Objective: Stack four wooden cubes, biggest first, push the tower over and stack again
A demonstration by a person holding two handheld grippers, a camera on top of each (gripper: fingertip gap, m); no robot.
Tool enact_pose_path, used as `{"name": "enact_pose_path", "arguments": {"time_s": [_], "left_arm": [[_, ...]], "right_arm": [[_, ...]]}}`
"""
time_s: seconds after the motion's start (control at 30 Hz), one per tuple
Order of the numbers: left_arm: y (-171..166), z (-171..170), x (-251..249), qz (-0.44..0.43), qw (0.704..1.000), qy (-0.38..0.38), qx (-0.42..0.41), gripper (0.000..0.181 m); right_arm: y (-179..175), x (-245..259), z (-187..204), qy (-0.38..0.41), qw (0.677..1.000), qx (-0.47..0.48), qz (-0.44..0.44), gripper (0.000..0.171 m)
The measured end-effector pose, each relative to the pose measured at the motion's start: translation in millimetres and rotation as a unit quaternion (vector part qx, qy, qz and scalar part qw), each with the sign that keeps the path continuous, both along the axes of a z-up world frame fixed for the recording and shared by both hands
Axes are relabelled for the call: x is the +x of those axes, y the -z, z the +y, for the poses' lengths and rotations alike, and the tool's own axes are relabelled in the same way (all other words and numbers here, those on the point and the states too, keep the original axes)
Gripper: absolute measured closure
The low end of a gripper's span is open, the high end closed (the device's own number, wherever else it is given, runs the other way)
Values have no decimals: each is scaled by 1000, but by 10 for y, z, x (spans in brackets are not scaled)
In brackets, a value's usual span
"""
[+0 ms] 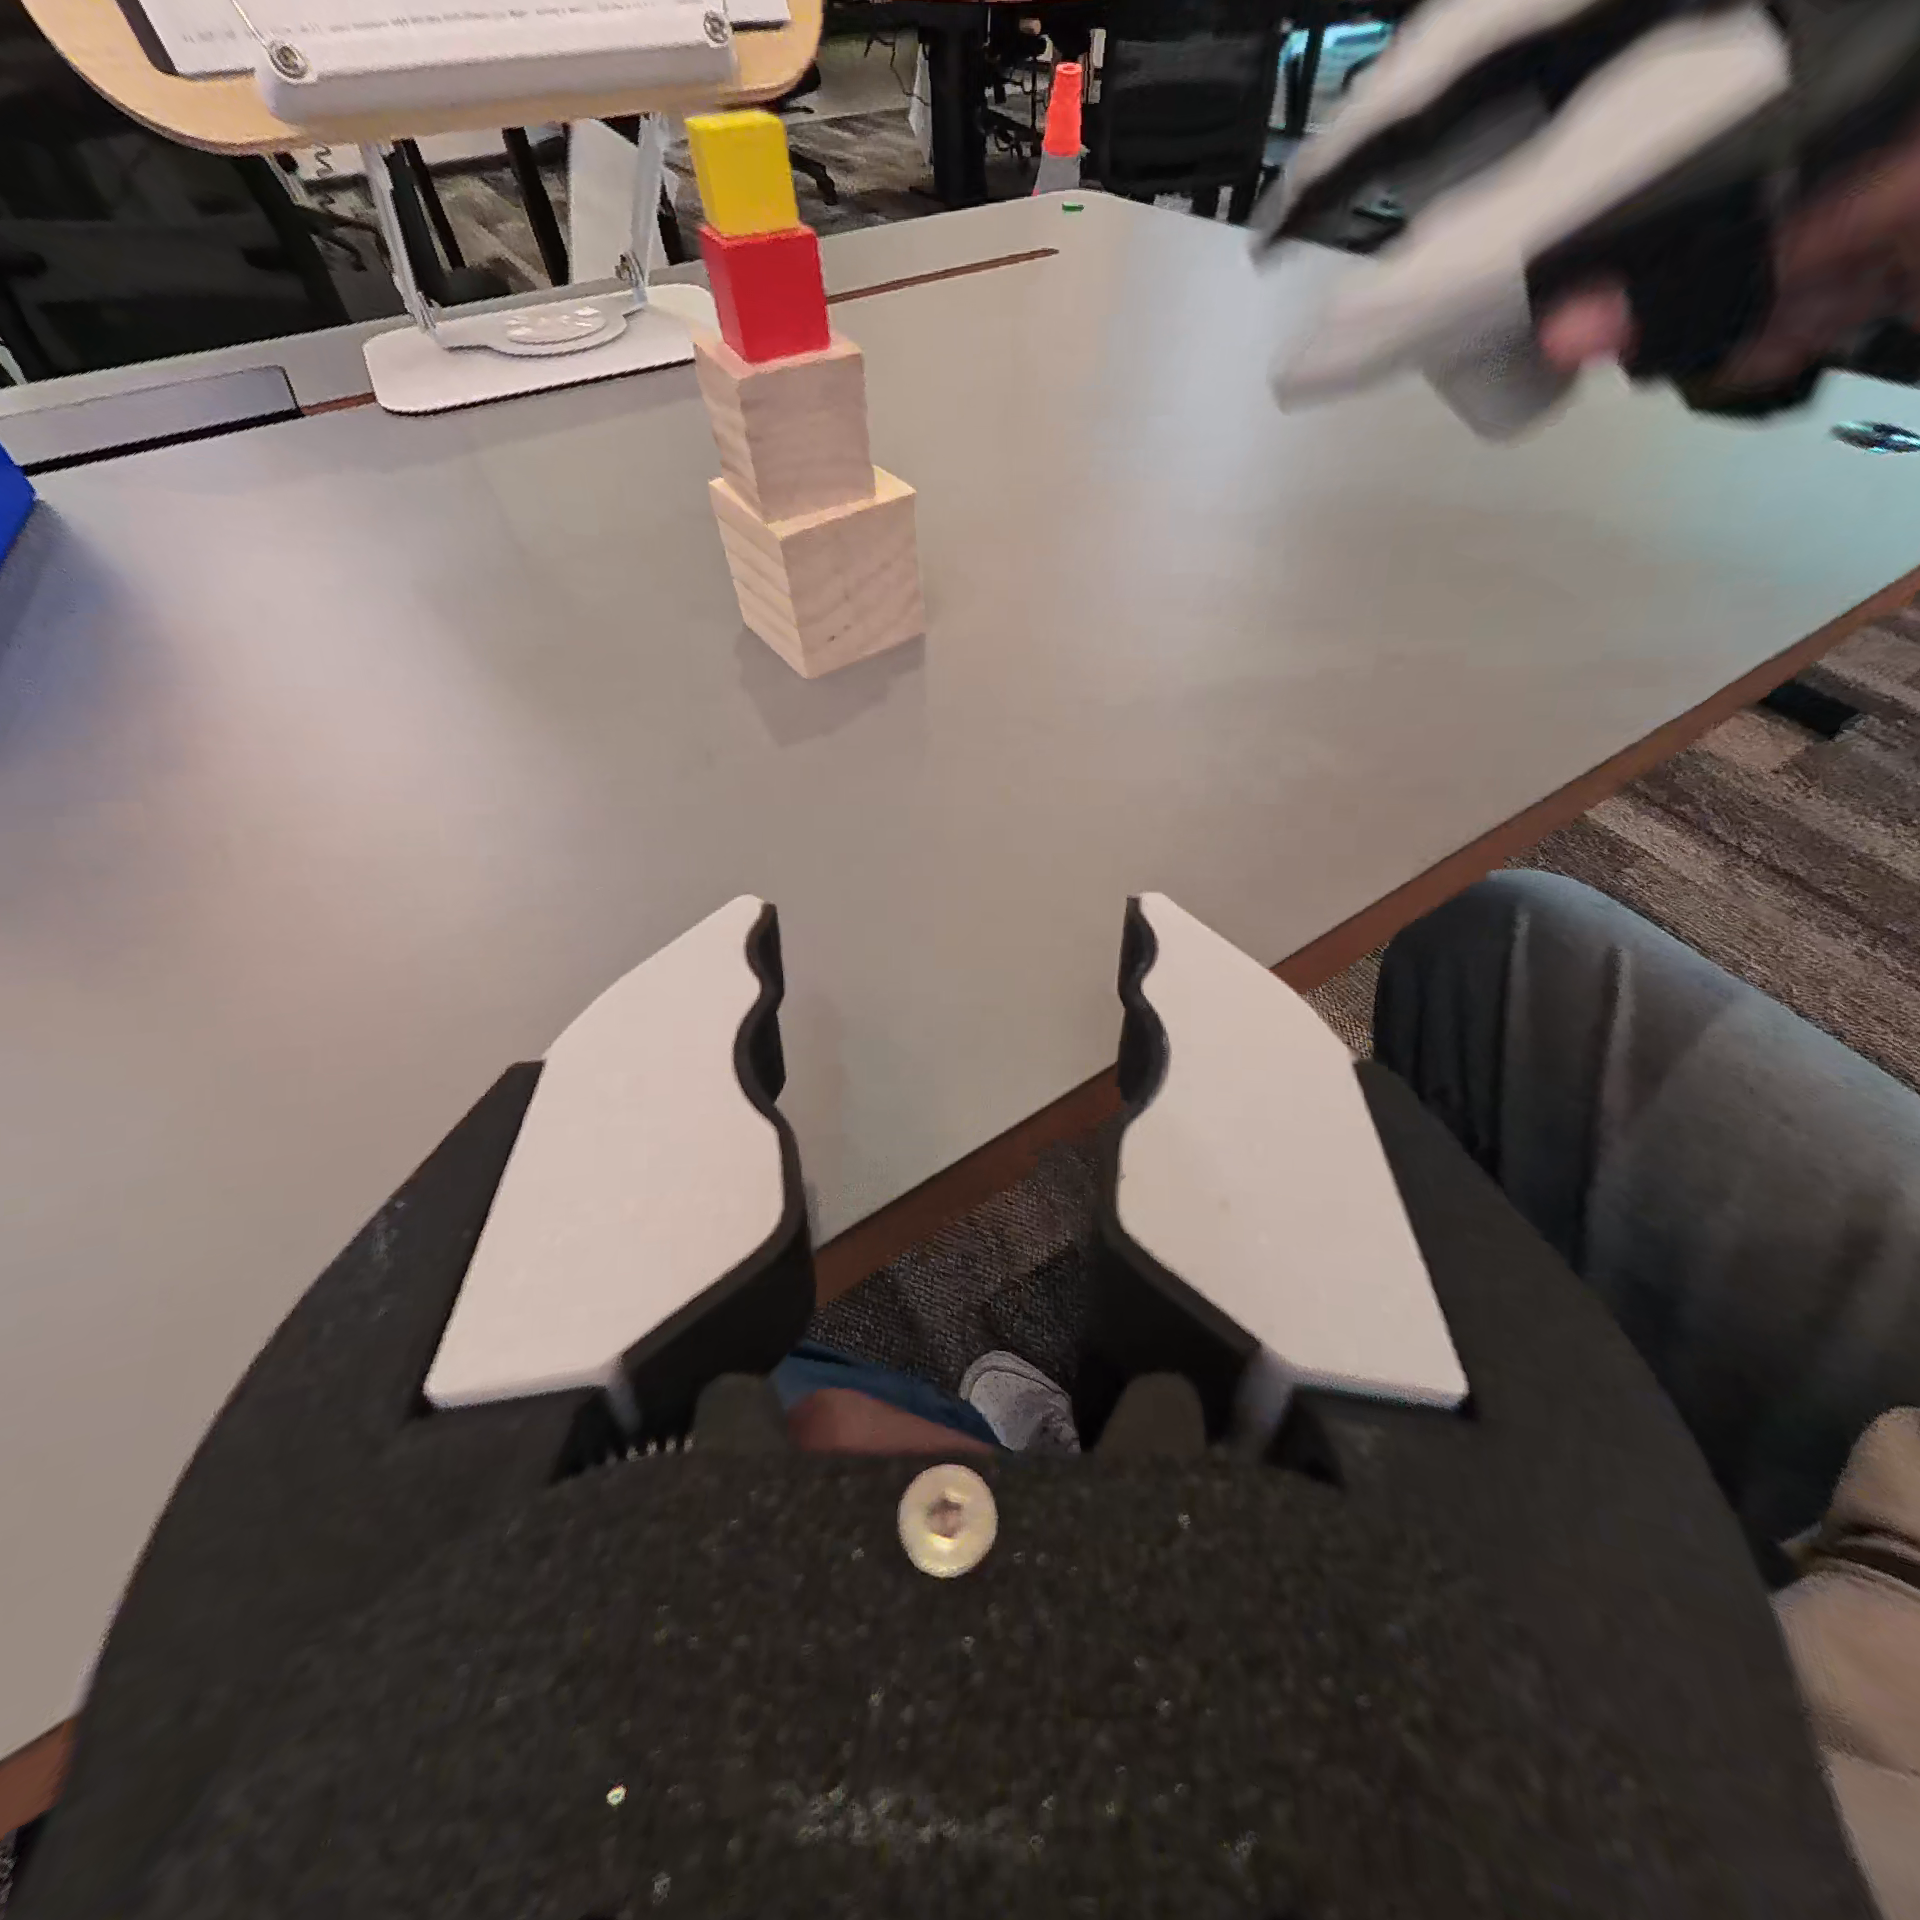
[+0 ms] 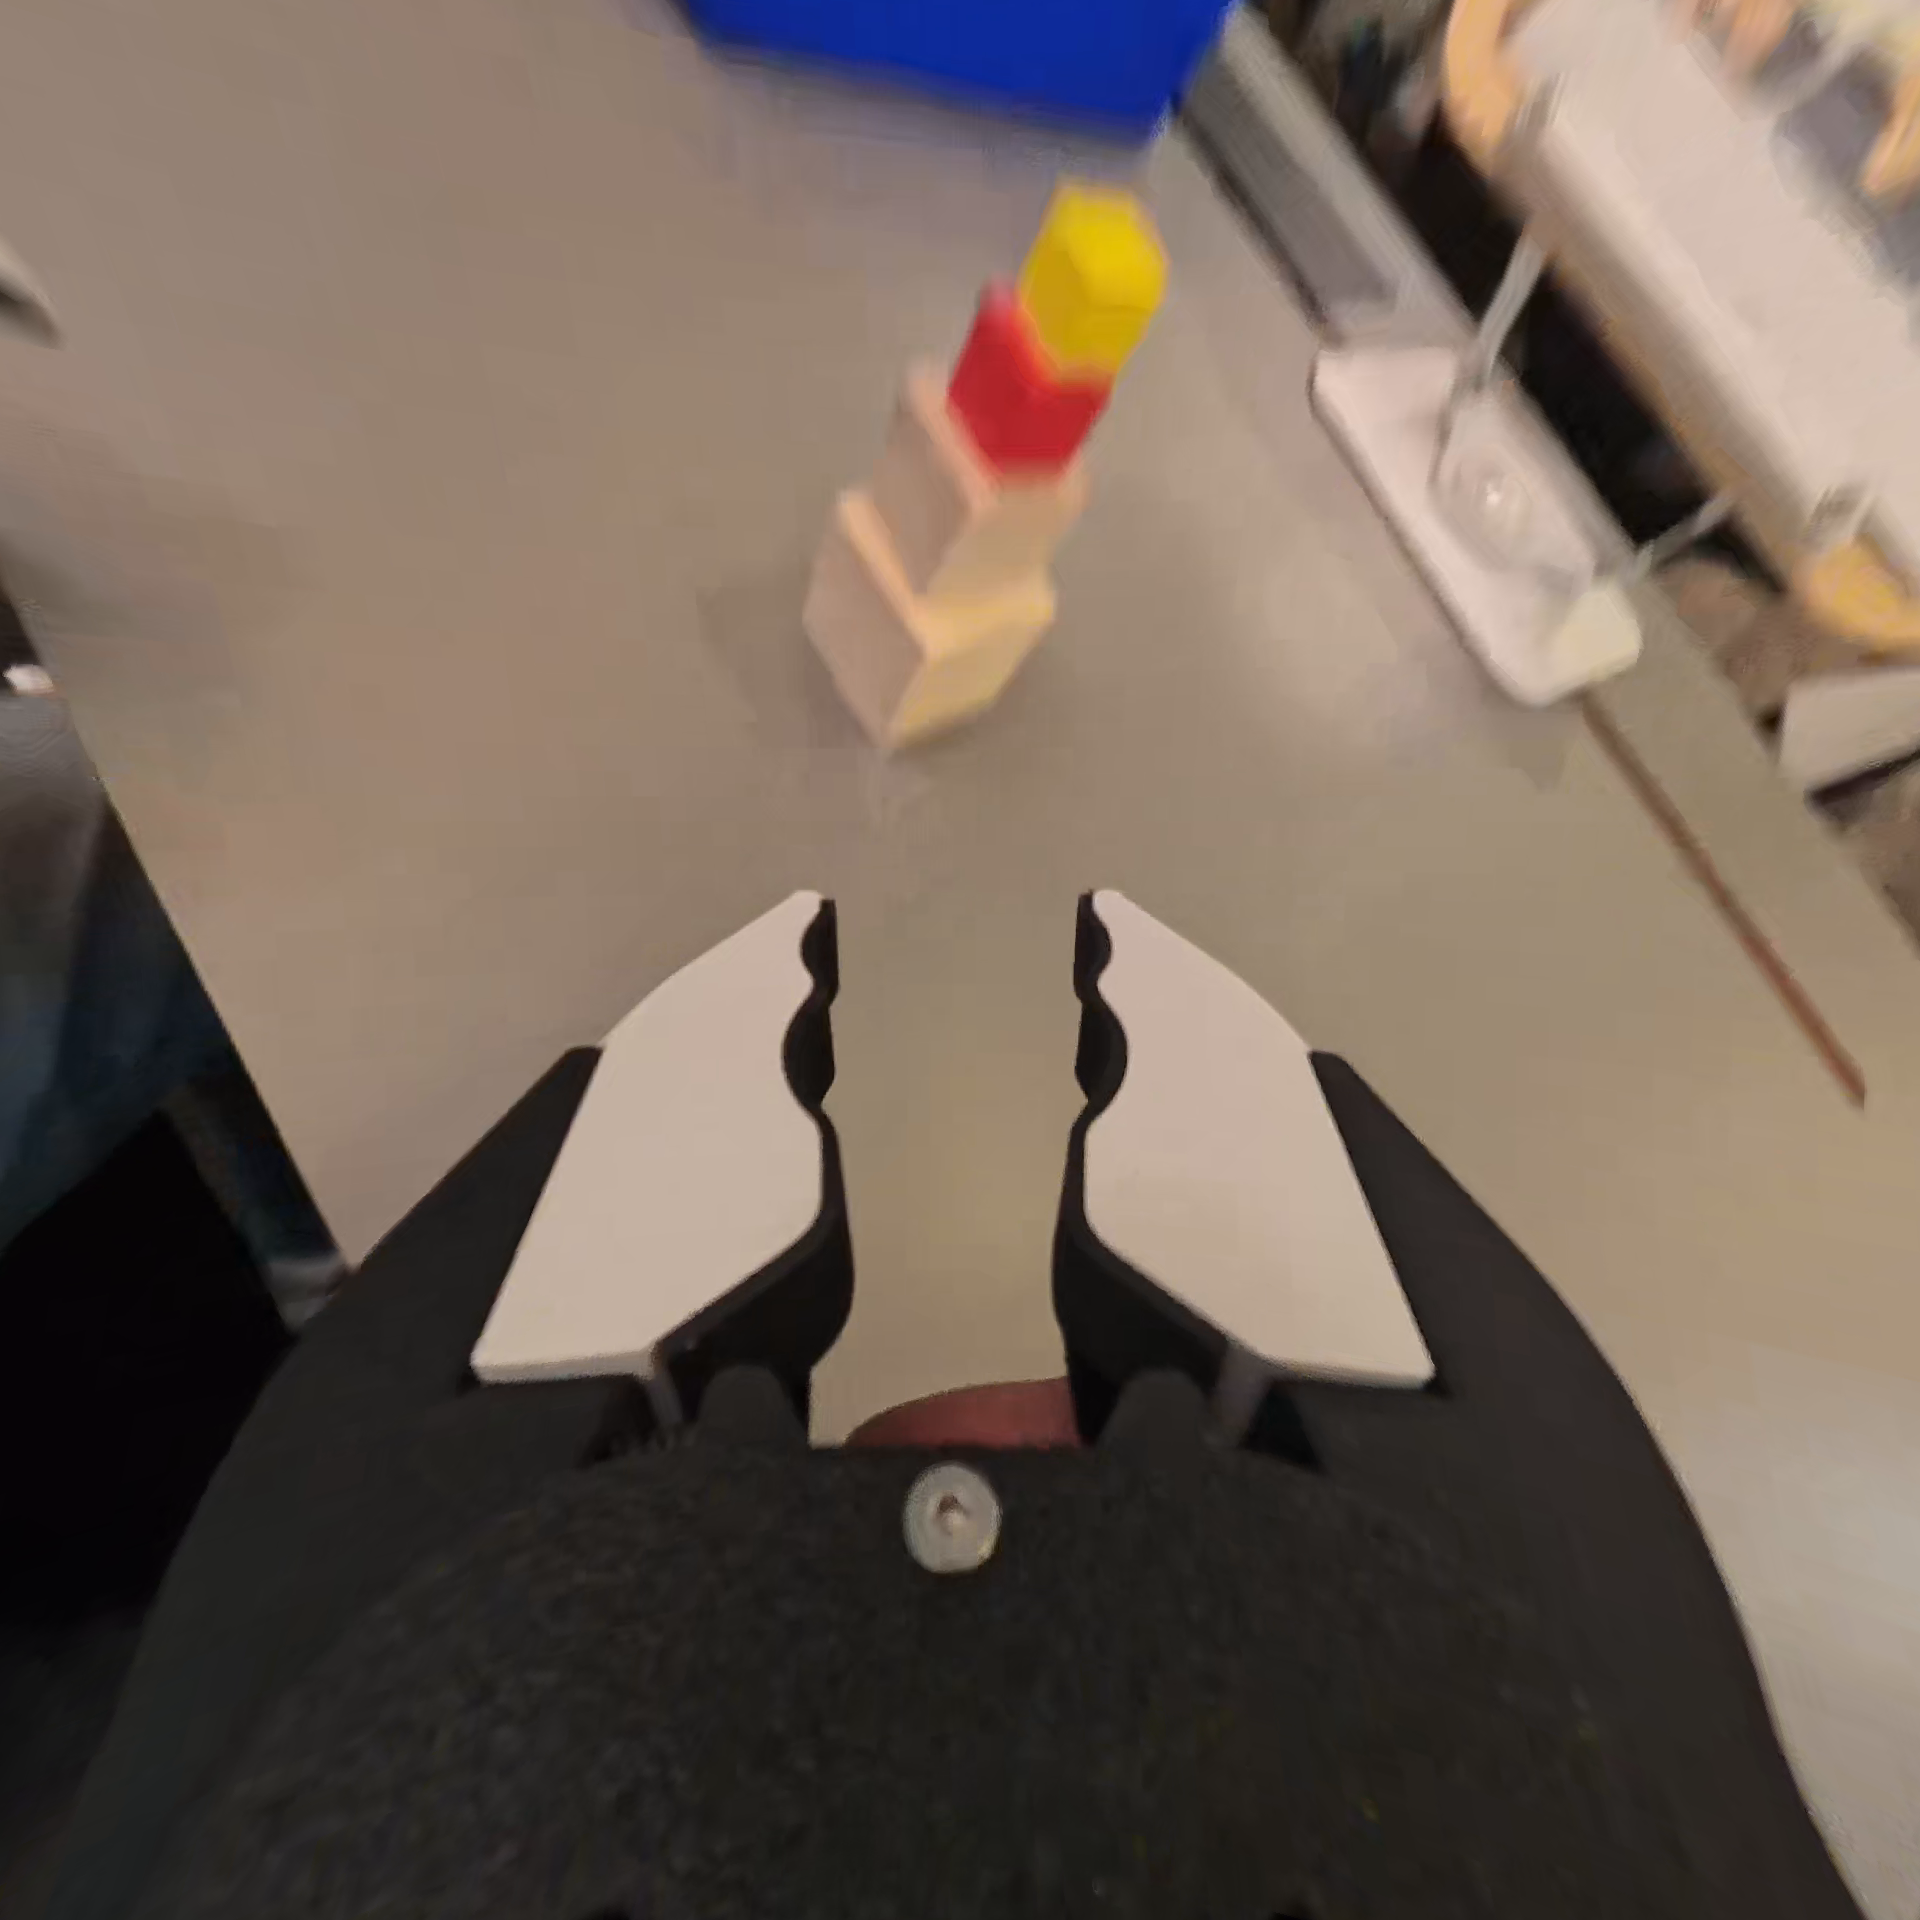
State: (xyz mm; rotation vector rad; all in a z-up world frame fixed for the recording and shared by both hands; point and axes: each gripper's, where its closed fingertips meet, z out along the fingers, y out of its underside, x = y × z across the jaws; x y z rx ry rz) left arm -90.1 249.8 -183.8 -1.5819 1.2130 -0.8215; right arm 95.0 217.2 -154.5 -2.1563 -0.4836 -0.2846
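Your left gripper (image 1: pixel 948 920) hung at the grey bench's (image 1: pixel 416 831) near edge, jaws apart and empty, as were your right gripper's (image 2: pixel 954 914). Farther in, toward the far edge, stood the large plain wooden cube (image 1: pixel 831 571), smaller plain cube (image 1: pixel 795 431), red cube (image 1: pixel 769 291) and yellow cube (image 1: pixel 743 171): stacking looked done, the push left.

Grey table (image 1: pixel 1143 623) — largest wooden cube (image 1: pixel 831 582), white stand base (image 1: pixel 520 364), blue bin (image 2: pixel 956 42) directly on it.

i see the four cubes stacked upright on the grey table: the largest plain wood cube (image 1: pixel 831 582) lowest, a smaller plain cube (image 1: pixel 795 426), the red cube (image 1: pixel 769 291), the yellow cube (image 1: pixel 743 171) topmost.
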Motion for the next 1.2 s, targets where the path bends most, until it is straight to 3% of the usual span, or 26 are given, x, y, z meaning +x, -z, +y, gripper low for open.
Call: {"name": "enact_pose_path", "arguments": {"time_s": [0.17, 0.5, 0.53, 0.6, 0.73, 0.83, 0.9, 1.0, 1.1, 1.2], "left_arm": [[-72, 147, 49, 5, 1000, -15, -3, 120], [-187, 124, 122, 26, 999, -18, 42, 120], [-182, 110, 126, 29, 998, -17, 51, 120], [-180, 91, 129, 32, 997, -18, 67, 120], [-205, 87, 119, 30, 997, -18, 71, 120], [-214, 134, 71, 28, 997, -22, 65, 120], [-209, 178, 13, 27, 997, -28, 64, 120], [-174, 243, -92, 30, 997, -36, 61, 120], [-126, 324, -206, 34, 996, -51, 64, 120], [-86, 415, -299, 36, 995, -67, 65, 120]], "right_arm": [[477, 143, -328, 99, 993, -53, 32, 130], [505, 166, -374, 106, 993, -50, 30, 135], [507, 151, -365, 98, 993, -52, 30, 140], [542, 49, -342, 57, 995, -69, 41, 171], [584, -2, -258, -50, 992, -116, 18, 171], [594, 47, -335, -161, 970, -182, -34, 171], [631, 327, -409, -178, 948, -251, -85, 171], [679, 724, -456, -176, 919, -343, -88, 171], [749, 819, -162, -175, 910, -366, -85, 171], [770, 408, 750, -197, 937, -272, -98, 171]]}}
